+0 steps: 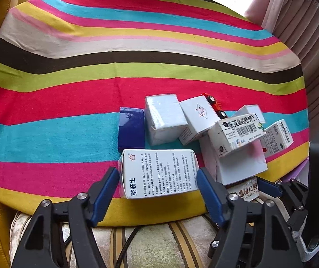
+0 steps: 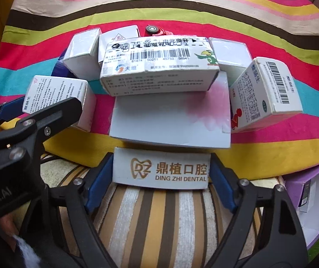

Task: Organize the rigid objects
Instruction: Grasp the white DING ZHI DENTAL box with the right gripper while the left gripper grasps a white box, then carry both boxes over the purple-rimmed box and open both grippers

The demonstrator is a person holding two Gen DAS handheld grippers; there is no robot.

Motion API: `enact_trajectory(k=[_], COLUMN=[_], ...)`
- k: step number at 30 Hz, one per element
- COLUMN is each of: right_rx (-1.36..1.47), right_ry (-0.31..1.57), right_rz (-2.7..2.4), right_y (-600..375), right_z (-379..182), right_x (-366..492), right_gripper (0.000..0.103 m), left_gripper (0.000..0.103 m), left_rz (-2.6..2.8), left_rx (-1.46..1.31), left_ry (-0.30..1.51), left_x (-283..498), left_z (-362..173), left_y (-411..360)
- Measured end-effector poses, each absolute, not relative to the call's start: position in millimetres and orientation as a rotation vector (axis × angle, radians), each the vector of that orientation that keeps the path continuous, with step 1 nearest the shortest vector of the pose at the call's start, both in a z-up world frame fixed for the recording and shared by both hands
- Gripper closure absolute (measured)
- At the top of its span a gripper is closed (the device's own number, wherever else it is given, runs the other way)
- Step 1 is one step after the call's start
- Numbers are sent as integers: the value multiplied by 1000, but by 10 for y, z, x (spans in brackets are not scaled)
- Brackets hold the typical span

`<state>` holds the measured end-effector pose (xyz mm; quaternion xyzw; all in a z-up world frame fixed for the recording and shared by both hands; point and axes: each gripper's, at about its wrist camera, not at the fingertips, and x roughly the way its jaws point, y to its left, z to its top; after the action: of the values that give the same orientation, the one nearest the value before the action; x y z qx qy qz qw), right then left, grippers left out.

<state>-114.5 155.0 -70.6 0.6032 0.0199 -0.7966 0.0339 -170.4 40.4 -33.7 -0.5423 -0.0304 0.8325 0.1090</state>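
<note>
My left gripper [image 1: 157, 175] has its blue pads against both ends of a white medicine box [image 1: 159, 172] with blue print, which lies near the front edge of the striped cloth [image 1: 70, 102]. My right gripper [image 2: 161, 164] is clamped on a white "Ding Zhi Dental" box [image 2: 161, 169] just off the cloth's front edge. Behind them lies a jumble of white medicine boxes, with a barcode box [image 2: 159, 67] resting on a flat white box [image 2: 170, 120]. A red toy car [image 2: 155, 30] peeks out behind the pile.
A dark blue box [image 1: 130, 129] lies at the pile's left. A tilted white box [image 2: 266, 93] stands at the right. A purple open carton [image 2: 311, 192] sits at the far right. A striped cushion [image 2: 159, 218] lies below the cloth, and curtains [image 1: 304, 33] hang at the back right.
</note>
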Motion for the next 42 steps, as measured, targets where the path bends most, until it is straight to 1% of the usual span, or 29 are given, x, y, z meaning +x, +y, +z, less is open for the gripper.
enact_trajectory(k=[2, 5, 7, 8, 11, 16, 18, 20, 21, 26, 31, 37, 42], right_rx=[1847, 1843, 1838, 1833, 1808, 1772, 1757, 1747, 1742, 1686, 1595, 1520, 1466], right_ry=[51, 24, -6, -21, -63, -124, -141, -175, -188, -239, -290, -328, -378], right_rz=[-2449, -2447, -2449, -2452, -2493, -2565, -2588, -2601, -2607, -2633, -2683, -2738, -2774], right_y=[1555, 1578, 1616, 1631, 1708, 1910, 1962, 2105, 2067, 2206, 2360, 2606, 2850], right_z=[-698, -682, -678, -667, -583, -460, -404, -339, -342, -193, -85, 64, 189], right_x=[-1124, -1104, -1090, -1073, -984, -861, -755, -670, -680, -487, -431, -277, -44], right_gripper=[19, 19, 19, 19, 19, 19, 19, 19, 19, 19, 19, 19, 19], left_gripper=[31, 28, 21, 19, 19, 18, 19, 31, 33, 33, 33, 33, 33], left_rz=[2445, 2441, 2447, 2443, 2433, 2431, 2432, 2432, 2438, 2480, 2559, 2578, 2534], left_rx=[-1596, -1612, -1627, -1631, -1639, -1667, -1677, -1685, -1681, -1644, -1533, -1395, -1324], left_ry=[-101, -129, -130, -135, -144, -86, -53, -47, -52, -51, -37, 29, 69], left_x=[-1703, -1709, -1702, -1694, -1695, -1731, -1740, -1746, -1739, -1623, -1341, -1003, -801], left_z=[-334, -333, -330, -323, -287, -302, -327, -340, -332, -257, -3, 308, 440], left_y=[387, 336, 320, 309, 307, 397, 417, 408, 394, 354, 334, 613, 957])
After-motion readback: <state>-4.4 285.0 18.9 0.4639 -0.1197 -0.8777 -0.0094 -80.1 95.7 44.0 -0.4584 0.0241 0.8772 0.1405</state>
